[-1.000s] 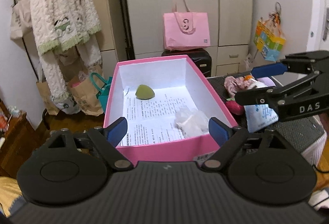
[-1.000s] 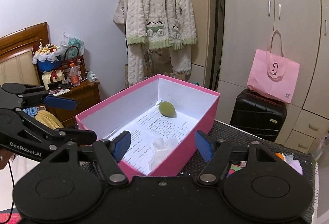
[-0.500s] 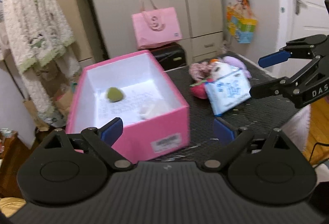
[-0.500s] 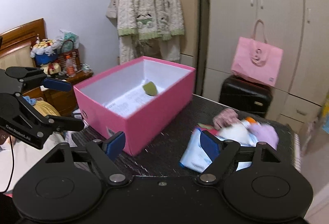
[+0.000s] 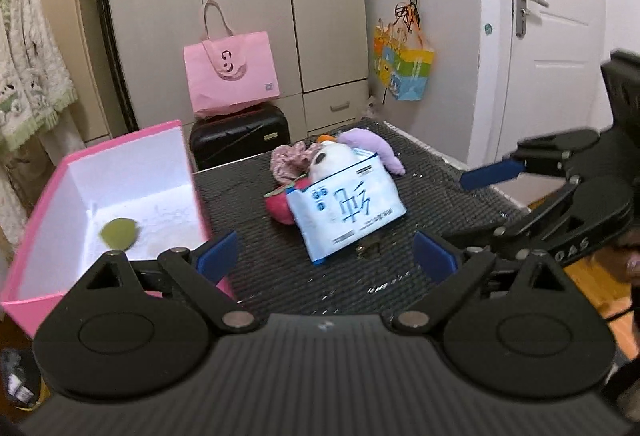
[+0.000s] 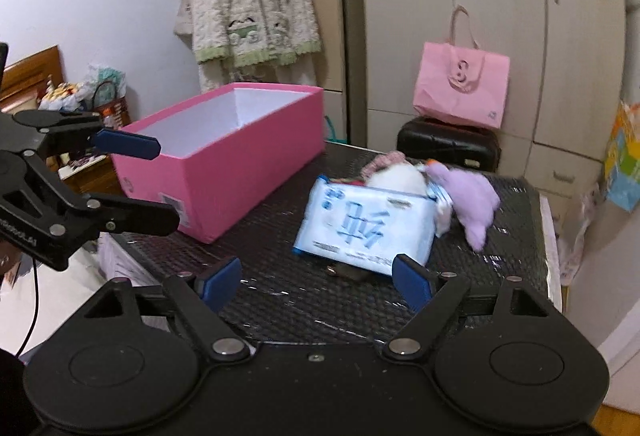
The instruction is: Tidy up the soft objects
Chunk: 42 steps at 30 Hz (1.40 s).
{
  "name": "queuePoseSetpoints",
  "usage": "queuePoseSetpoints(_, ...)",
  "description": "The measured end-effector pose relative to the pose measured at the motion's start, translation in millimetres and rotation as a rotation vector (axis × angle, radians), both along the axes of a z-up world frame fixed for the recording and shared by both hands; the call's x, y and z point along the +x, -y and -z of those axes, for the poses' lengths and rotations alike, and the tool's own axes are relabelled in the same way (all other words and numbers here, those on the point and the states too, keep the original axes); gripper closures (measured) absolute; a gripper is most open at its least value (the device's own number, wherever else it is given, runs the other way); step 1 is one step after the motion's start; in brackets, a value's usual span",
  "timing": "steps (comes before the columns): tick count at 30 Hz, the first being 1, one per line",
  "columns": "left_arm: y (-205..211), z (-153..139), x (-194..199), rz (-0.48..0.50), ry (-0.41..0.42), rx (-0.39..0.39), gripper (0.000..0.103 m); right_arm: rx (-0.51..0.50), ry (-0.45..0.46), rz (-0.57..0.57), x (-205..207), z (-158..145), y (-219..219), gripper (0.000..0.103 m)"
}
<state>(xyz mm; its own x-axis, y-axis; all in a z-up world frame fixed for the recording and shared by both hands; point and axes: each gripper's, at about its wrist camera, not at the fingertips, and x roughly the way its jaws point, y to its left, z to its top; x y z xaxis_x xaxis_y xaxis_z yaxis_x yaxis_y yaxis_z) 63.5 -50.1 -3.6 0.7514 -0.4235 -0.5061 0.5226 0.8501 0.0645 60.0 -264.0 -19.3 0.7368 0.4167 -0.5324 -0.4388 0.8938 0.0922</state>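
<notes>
My left gripper wide open, nothing between pads; jaws just been opening. My right gripper also spread wide, empty, jaws just been opening. Both hover above black mat. Soft pile ahead on mat: blue-white tissue pack, purple plush, white plush, red toy. Pink box left of pile, green sponge inside.

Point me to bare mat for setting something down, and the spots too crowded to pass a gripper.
Free: the mat strip between the pink box and the tissue pack, and the near mat in front of the pack. Crowded: behind the pack, where the white plush, purple plush and pink scrunchie bunch together. Both grippers, left and right, are open and empty.
</notes>
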Motion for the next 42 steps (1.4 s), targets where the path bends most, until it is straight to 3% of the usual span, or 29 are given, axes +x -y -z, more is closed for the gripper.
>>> queuePoseSetpoints(4, 15.5, 11.6, 12.9, -0.013, 0.018, -0.008, 0.008, 0.006, 0.067, 0.036, 7.7, 18.7, 10.7, 0.017)
queuePoseSetpoints(7, 29.9, 19.1, 22.3, -0.013, 0.041, 0.011, 0.008, -0.054, 0.129, 0.072, 14.1, 32.9, 11.9, 0.017)
queuePoseSetpoints(11, 43.4, 29.4, 38.8, -0.023, 0.035, -0.009, 0.009, -0.135, 0.117, 0.094, 30.4, 51.0, 11.9, 0.017)
queuePoseSetpoints(21, 52.7, 62.9, 91.0, -0.119, -0.074, -0.112, 0.012, -0.054, -0.031, 0.096, 76.8, 71.9, 31.6, 0.017)
queuePoseSetpoints(26, 50.5, 78.5, 107.4, -0.188, -0.082, -0.153, 0.027, 0.027, -0.076, 0.096, 92.6, 77.9, 34.5, 0.017)
queuePoseSetpoints(30, 42.6, 87.4, 115.9, -0.192, -0.142, -0.224, 0.042, 0.075, -0.073, 0.092, 100.9, 77.6, 33.4, 0.017)
queuePoseSetpoints(33, 40.7, 93.0, 117.6, -0.155, -0.198, -0.259, 0.048, 0.082, -0.024, 0.111, 101.5, 75.1, 33.0, 0.032)
queuePoseSetpoints(42, 48.0, 95.0, 110.8, -0.144, -0.174, -0.245, 0.062, 0.13, -0.036, 0.049, 100.6, 75.4, 30.1, 0.063)
